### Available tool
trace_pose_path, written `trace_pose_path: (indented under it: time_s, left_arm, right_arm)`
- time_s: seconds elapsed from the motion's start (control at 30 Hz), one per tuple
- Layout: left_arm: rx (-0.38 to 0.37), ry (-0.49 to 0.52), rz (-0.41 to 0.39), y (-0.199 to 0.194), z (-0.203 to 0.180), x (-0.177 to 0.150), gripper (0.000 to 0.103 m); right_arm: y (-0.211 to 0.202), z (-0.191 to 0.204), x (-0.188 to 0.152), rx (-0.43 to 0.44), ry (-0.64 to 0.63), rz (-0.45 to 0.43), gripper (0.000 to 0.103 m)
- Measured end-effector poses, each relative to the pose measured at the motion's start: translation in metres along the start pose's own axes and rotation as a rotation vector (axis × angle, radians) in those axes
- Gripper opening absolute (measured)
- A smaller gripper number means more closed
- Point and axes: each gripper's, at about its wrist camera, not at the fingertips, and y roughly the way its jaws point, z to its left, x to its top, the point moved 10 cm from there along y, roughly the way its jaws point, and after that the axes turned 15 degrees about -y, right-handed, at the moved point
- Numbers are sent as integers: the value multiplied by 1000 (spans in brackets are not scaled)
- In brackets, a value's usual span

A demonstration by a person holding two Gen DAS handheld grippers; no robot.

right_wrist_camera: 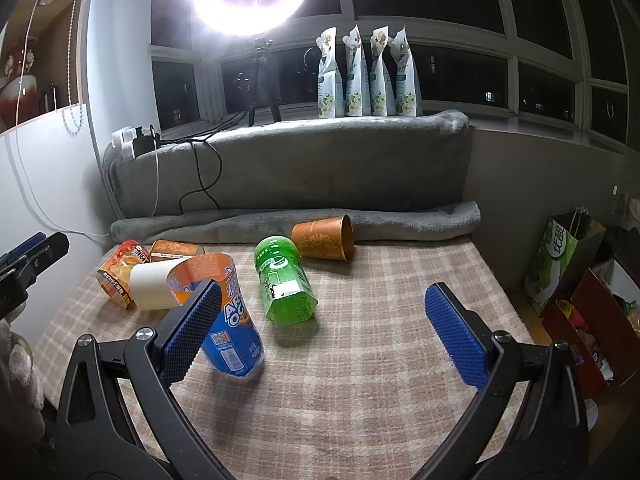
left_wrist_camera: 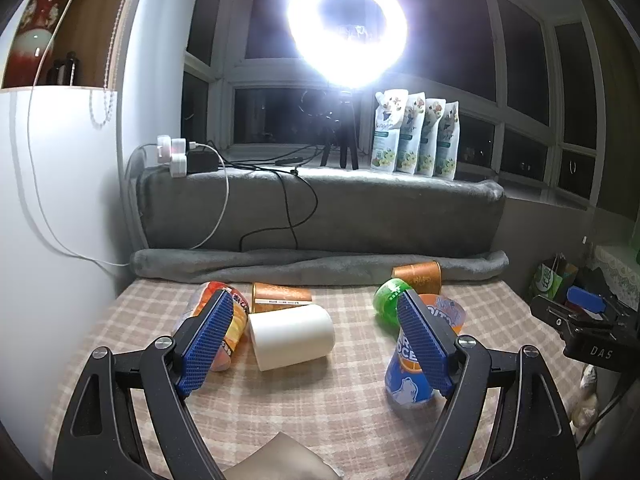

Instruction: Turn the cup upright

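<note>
Several cups sit on a checked cloth. A blue and orange cup (right_wrist_camera: 230, 320) stands upright with its mouth up; it also shows in the left wrist view (left_wrist_camera: 412, 364). A white cup (left_wrist_camera: 292, 336) lies on its side between the fingers of my open, empty left gripper (left_wrist_camera: 316, 344); it also shows in the right wrist view (right_wrist_camera: 150, 286). A green cup (right_wrist_camera: 284, 282) lies on its side ahead of my open, empty right gripper (right_wrist_camera: 324, 332). Its left pad (right_wrist_camera: 192, 332) is just in front of the blue cup.
An orange-red printed cup (left_wrist_camera: 228, 320) and two brown cups (left_wrist_camera: 280, 296) (right_wrist_camera: 324, 238) lie on their sides. A grey blanket roll (right_wrist_camera: 296, 220) borders the far edge. A ring light (left_wrist_camera: 346, 28) and pouches (right_wrist_camera: 368, 76) stand on the sill. Bags (right_wrist_camera: 560, 264) sit to the right.
</note>
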Motion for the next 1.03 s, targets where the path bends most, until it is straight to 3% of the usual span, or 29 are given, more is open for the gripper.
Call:
trace_pose_path:
  time_s: [1.03]
  left_arm:
    - [2,9,-62,-10,-1,15,84]
  right_arm:
    - [3,3,0,8,-13,9,103]
